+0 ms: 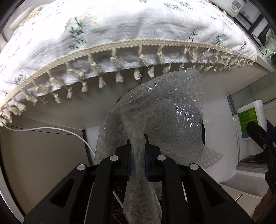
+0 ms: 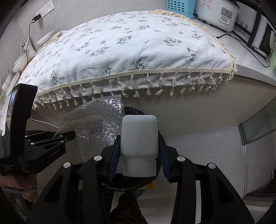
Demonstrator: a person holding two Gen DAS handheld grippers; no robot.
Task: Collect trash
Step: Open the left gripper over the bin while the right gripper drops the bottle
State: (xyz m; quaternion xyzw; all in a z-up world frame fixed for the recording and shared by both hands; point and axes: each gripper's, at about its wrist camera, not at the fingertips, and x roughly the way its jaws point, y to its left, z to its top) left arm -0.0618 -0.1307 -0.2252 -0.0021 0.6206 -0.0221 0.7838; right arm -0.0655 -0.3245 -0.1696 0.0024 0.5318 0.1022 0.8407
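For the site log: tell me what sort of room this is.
Most likely a home kitchen or utility corner: a rice cooker on the counter, a floral tasselled cloth draped over a counter-level unit, and wall sockets with plugged-in cables.

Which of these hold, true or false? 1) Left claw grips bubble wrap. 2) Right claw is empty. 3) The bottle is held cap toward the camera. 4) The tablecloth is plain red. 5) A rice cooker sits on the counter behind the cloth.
1) True: the left claw is shut on the bubble wrap.
2) False: the right claw is shut on a white bottle.
3) True: its ribbed cap is nearest the lens.
4) False: the tablecloth is white with small green sprigs and a tasselled fringe.
5) True: the rice cooker stands at the back right.
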